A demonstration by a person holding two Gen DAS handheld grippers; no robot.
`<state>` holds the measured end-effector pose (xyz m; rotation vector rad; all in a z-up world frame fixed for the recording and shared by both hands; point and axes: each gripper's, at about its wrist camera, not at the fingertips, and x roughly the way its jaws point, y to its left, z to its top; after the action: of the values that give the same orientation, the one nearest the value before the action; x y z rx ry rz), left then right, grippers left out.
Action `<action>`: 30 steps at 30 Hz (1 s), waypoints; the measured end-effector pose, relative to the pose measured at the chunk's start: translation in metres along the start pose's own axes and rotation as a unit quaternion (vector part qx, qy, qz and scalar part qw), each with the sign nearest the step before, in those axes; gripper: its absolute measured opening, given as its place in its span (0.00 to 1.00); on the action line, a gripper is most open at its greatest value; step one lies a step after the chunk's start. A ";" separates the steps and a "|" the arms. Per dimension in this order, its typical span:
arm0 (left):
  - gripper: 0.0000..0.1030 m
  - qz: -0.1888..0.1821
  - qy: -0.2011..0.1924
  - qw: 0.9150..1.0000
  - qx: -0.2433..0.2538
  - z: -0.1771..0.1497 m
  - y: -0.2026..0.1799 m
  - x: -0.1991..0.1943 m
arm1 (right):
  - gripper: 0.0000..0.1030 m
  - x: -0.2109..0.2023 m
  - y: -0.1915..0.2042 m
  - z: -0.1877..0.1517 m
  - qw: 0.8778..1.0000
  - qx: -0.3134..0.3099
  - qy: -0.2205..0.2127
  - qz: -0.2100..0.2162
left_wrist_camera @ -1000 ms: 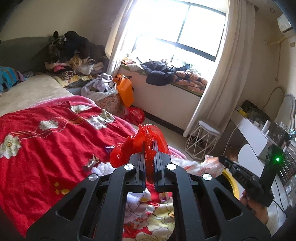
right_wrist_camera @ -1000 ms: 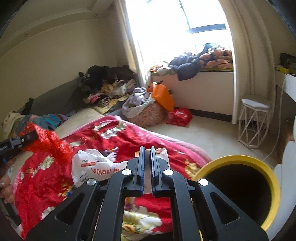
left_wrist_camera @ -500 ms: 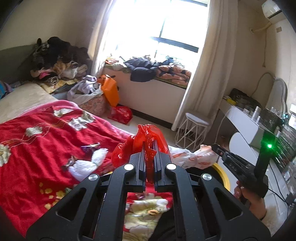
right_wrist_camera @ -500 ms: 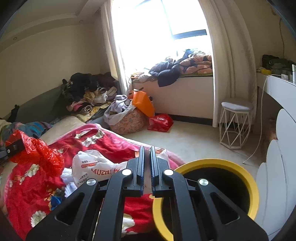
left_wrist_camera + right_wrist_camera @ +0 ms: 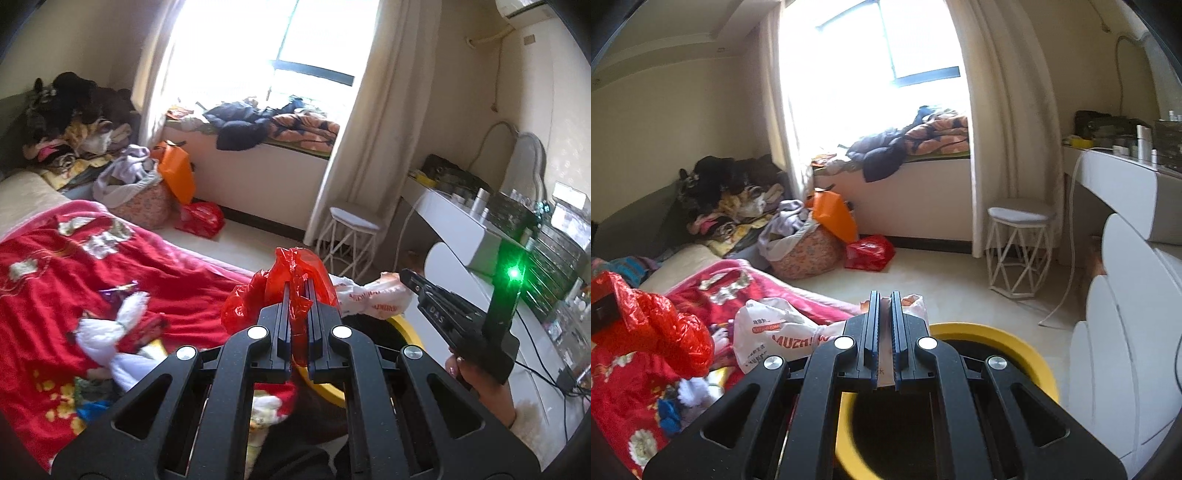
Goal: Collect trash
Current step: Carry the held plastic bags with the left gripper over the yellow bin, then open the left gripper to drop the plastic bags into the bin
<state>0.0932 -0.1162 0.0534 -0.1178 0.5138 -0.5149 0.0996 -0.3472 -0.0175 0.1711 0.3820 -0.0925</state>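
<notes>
On the left, the left gripper [image 5: 298, 295] was pinching a red plastic bag [image 5: 284, 284] above the red blanket [image 5: 55, 266]. Further right, the right gripper [image 5: 882, 325] was clamped on a white printed bag [image 5: 768, 332], held over the yellow-rimmed bin [image 5: 1008, 339].

You face a bright window [image 5: 886, 55] with cream curtains [image 5: 1004, 129]; a white stool [image 5: 1019, 251] stands on the pale floor [image 5: 942, 280] beside a white dresser [image 5: 1126, 184].
</notes>
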 end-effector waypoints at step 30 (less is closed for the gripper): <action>0.03 -0.114 0.111 0.987 0.007 -0.064 -0.063 0.133 | 0.05 0.039 -0.099 -0.039 0.992 0.057 0.058 -0.101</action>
<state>0.1332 -0.2364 -0.0457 -0.1067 0.7195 -0.7601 0.1093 -0.4391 -0.0827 0.2508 0.5092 -0.3063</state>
